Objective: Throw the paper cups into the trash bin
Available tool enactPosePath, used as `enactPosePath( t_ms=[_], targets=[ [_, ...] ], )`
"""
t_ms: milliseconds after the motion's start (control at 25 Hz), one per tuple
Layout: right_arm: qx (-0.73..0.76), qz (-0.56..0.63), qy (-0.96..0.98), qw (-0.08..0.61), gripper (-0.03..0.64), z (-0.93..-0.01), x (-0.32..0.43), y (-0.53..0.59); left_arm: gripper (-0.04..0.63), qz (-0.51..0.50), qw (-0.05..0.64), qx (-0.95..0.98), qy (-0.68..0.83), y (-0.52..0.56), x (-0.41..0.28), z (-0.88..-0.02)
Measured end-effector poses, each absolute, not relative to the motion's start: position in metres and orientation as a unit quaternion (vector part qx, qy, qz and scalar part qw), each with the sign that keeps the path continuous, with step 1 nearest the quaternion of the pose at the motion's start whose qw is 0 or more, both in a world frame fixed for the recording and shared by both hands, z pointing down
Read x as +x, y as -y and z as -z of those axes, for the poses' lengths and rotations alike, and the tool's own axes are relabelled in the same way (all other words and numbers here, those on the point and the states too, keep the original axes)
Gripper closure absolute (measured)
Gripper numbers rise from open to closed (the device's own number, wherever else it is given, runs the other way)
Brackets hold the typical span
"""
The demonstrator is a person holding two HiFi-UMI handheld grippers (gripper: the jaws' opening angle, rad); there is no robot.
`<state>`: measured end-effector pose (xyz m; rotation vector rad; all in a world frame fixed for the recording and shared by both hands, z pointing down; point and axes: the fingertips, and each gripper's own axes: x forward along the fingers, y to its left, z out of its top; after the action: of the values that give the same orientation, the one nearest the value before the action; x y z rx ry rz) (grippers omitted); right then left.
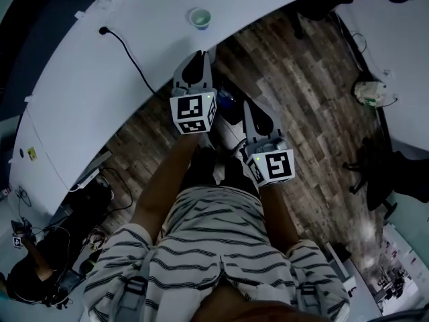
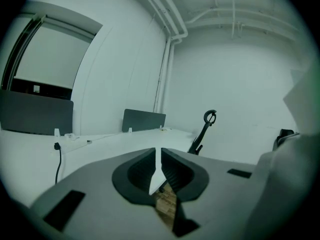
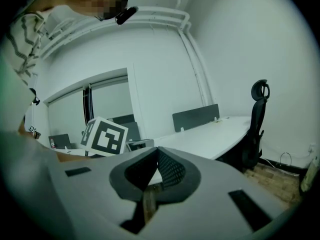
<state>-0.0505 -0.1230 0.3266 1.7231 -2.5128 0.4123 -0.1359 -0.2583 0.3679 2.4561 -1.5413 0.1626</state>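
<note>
A cup (image 1: 200,18) stands on the white bench (image 1: 100,92), near the left gripper (image 1: 199,56). The right gripper (image 1: 249,107) hangs over the floor (image 1: 301,79). Both jaws are closed, empty. A cable (image 1: 127,49) lies left of the cup, and a chair (image 3: 257,124) stands beside the bench.

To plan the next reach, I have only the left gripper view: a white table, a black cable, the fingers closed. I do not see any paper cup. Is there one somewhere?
Observer: Yes. In the head view one paper cup stands upright on the white table, ahead of the left gripper and apart from it.
Operator: Is the right gripper holding something?
Observer: No. The right gripper has its fingers together, with nothing between them.
Operator: Where is it?
Observer: In the head view it is beside the left gripper, nearer the person, over the wooden floor.
</note>
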Motion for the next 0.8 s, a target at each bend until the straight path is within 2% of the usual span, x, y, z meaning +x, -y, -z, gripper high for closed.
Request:
enactPosePath(
  t_ms=[200,320,800],
  targets=[
    [0.559,-0.136,0.817,0.039,0.601,-0.333,-0.049,0.126,0.564,-0.061,0.12,0.837,0.531,0.277,-0.135,-0.383],
    [0.559,-0.138,0.817,0.042,0.601,-0.338,-0.049,0.127,0.512,-0.066,0.123,0.837,0.53,0.284,-0.135,-0.395],
    [0.56,-0.147,0.813,0.054,0.601,-0.357,-0.05,0.132,0.411,-0.089,0.119,0.832,0.534,0.318,-0.135,-0.441]
  ],
)
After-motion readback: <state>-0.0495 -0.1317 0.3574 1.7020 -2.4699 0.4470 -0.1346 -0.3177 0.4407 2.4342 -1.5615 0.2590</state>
